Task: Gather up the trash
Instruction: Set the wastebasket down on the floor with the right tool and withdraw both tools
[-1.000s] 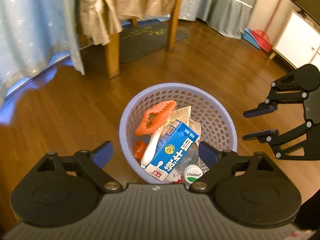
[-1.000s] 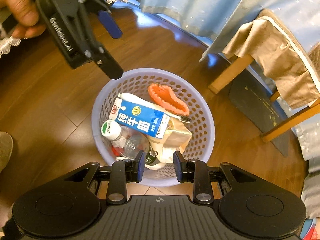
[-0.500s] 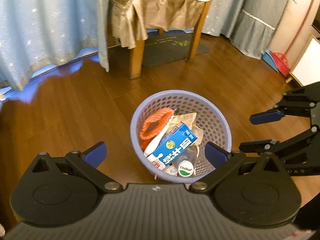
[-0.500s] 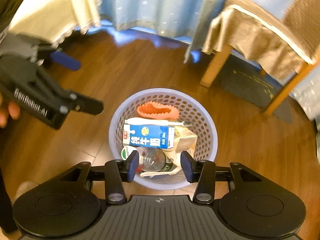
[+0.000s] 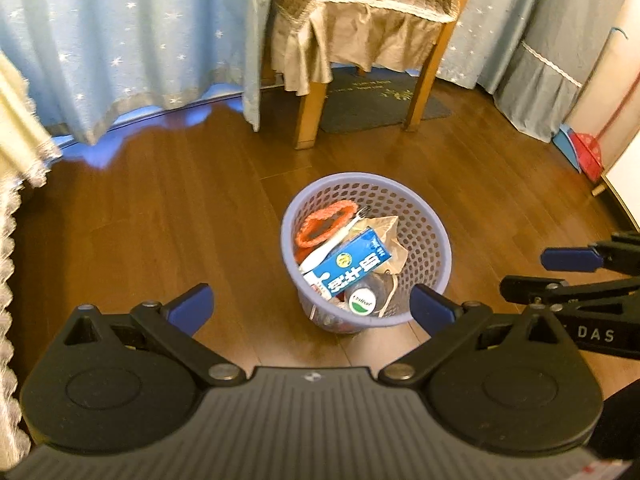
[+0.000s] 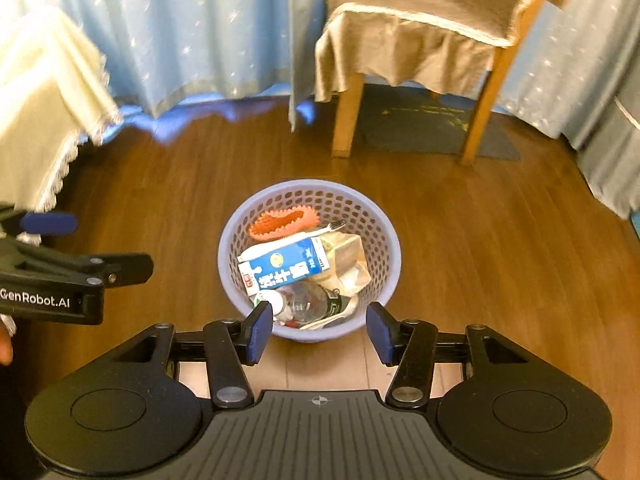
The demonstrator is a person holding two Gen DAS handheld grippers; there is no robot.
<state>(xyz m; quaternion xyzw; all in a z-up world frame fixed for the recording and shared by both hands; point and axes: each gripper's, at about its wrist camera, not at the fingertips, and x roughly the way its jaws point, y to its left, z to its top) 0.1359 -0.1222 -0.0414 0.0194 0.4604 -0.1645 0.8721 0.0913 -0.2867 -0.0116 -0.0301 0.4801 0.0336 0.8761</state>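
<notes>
A lilac perforated basket (image 5: 428,236) (image 6: 384,236) stands on the wooden floor, holding trash: a blue milk carton (image 5: 352,266) (image 6: 286,270), an orange ring-shaped piece (image 5: 324,222) (image 6: 282,220), a white-handled brush (image 5: 332,240), a brown paper bag (image 6: 346,264) and a clear bottle with a white cap (image 5: 362,302) (image 6: 308,300). My left gripper (image 5: 312,308) is open and empty, held above and short of the basket. My right gripper (image 6: 320,330) is open and empty too, on the near side of the basket. Each gripper shows at the edge of the other's view.
A wooden chair (image 5: 372,24) (image 6: 424,32) with a tan cover stands behind the basket on a dark mat (image 5: 380,100). Blue starred curtains (image 5: 132,40) hang along the back. A cream lace-edged cloth (image 6: 44,100) hangs at the left. A red and blue dustpan (image 5: 580,152) leans at the right.
Both grippers have pulled up and back from the basket, which now looks smaller and farther. The right gripper's fingers have spread from nearly shut to open.
</notes>
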